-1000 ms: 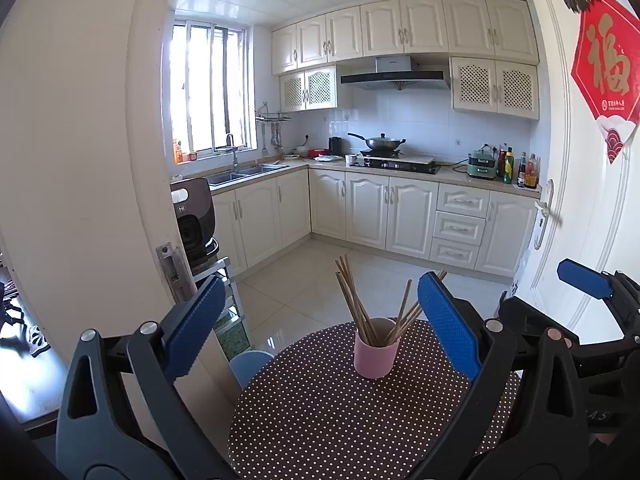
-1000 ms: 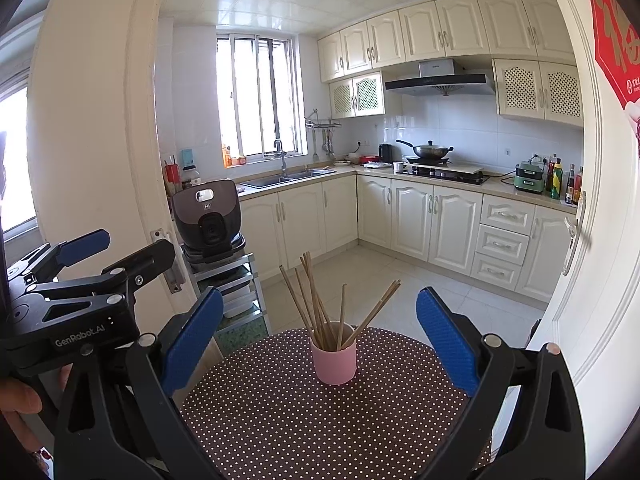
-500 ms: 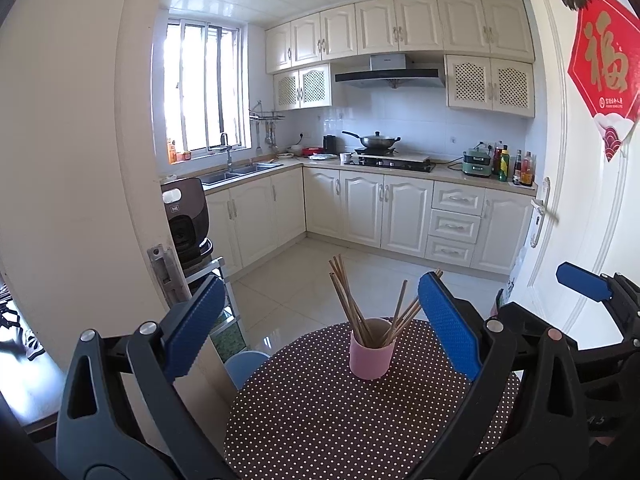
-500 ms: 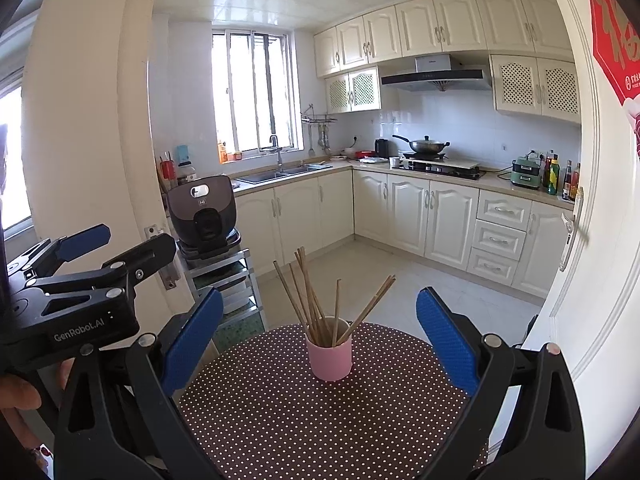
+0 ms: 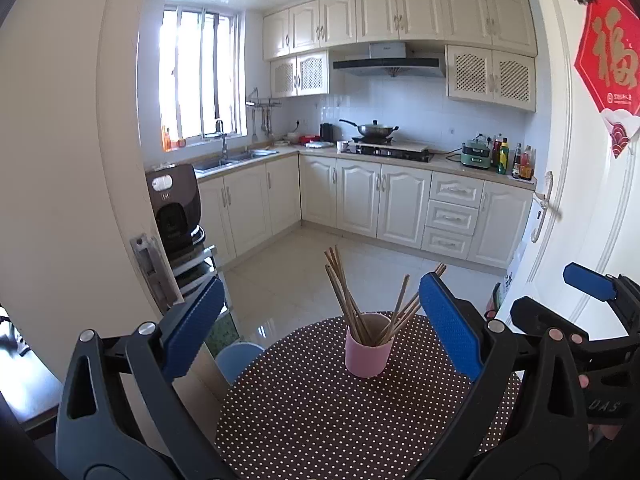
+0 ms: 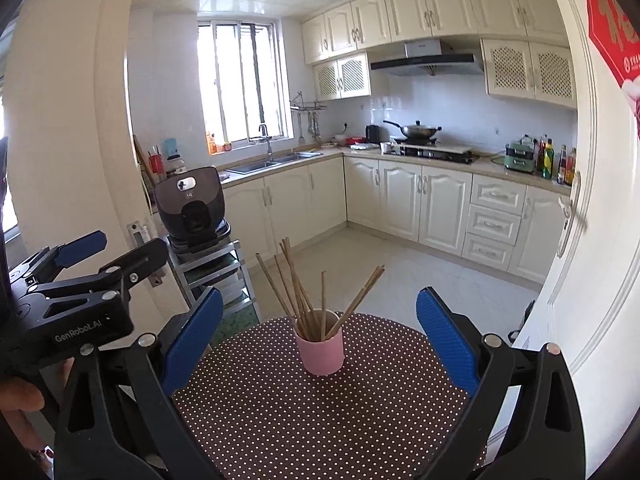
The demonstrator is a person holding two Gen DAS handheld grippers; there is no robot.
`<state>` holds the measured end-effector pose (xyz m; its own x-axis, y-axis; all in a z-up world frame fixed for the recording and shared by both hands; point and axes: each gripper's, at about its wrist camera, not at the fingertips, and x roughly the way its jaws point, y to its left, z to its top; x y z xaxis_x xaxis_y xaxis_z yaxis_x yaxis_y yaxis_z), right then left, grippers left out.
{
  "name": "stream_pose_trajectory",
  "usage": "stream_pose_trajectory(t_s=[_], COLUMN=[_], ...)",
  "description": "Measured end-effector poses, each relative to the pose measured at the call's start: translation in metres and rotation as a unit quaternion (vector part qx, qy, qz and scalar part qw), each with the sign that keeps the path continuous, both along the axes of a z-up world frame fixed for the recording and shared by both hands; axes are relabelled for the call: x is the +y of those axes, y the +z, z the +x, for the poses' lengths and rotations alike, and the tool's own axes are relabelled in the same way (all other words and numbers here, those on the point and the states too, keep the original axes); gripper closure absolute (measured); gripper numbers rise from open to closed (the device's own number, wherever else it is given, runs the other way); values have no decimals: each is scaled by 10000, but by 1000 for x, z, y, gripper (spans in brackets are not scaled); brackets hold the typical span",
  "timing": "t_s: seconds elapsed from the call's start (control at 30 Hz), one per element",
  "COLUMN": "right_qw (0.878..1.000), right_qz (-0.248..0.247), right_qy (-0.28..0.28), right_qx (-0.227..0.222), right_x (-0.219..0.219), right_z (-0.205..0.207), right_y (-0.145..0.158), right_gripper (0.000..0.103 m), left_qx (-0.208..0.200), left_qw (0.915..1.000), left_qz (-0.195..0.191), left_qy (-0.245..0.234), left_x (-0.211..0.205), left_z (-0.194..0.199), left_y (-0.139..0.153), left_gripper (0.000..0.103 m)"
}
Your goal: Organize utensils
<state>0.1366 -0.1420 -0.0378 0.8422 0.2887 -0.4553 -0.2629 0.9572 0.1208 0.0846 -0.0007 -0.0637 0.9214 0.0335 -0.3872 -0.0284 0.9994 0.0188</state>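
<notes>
Both views had eased slightly lower and nearer since the earlier frames; nothing on the bench (image 5: pixel 320 420) shifted. Item: pink cup (image 5: pixel 367 350), upright mid-bench, holding splayed chopsticks (image 5: pixel 348 292) (none lying loose). Left gripper (image 5: pixel 316 328) and right gripper (image 6: pixel 318 330): jaws spread wide, empty. Stage undecided: either chopsticks already gathered, or awaiting sorting.

Left gripper (image 5: pixel 320 328) held level, pointing forward – blue-padded fingers (image 5: pixel 192 330) spread wide, gripping nothing. Right gripper (image 6: pixel 320 328) alongside it, same pose, fingers (image 6: pixel 446 340) wide apart, nothing between them. Part of hand (image 6: pixel 18 398) visible behind left gripper's body – grippers side by side, apart.
</notes>
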Motion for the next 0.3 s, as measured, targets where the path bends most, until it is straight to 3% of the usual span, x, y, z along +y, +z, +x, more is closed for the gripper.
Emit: stream_pose_trajectory(t_s=[0.3], right_qw=[9992], right_qz=[72], right_qy=[-1], right_qx=[389], right_x=[-11], right_z=[27], right_y=[-19], right_gripper=[9], left_qx=[424], left_qw=[9989], left_qz=[-82], left_qy=[181], left_x=[7], left_z=[28], left_y=[-20], left_gripper=[7])
